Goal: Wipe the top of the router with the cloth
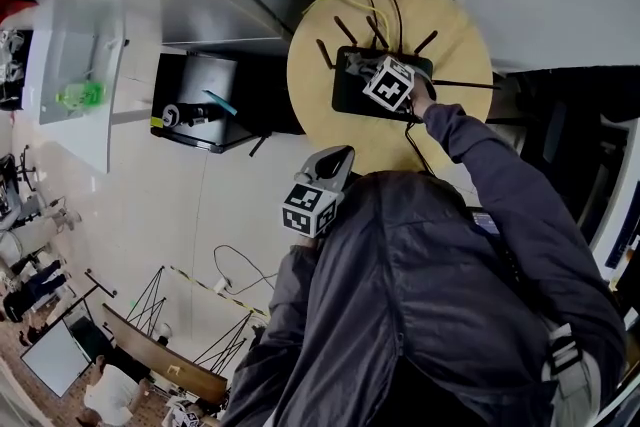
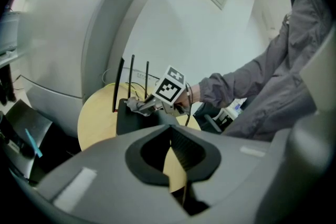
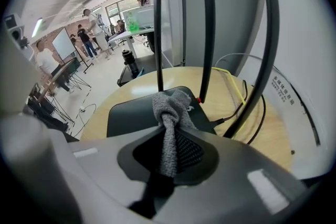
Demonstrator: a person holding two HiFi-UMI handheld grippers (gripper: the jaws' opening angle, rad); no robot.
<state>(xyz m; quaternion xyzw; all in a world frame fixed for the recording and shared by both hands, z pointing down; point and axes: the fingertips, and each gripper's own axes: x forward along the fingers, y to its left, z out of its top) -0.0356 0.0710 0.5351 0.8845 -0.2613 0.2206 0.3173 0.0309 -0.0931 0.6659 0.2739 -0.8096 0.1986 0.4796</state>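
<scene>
Right gripper (image 3: 170, 139) is clenched on the grey knitted cloth (image 3: 171, 107), bunched on the flat black router (image 3: 131, 112) mid round wooden table (image 1: 320, 90) (left gripper (image 1: 337, 158) hangs at seven o'clock, jaws pinched together, empty).

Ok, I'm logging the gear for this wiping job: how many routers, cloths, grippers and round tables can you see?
Router: 1
Cloth: 1
Grippers: 2, the left gripper and the right gripper
Round table: 1
Total: 5
</scene>
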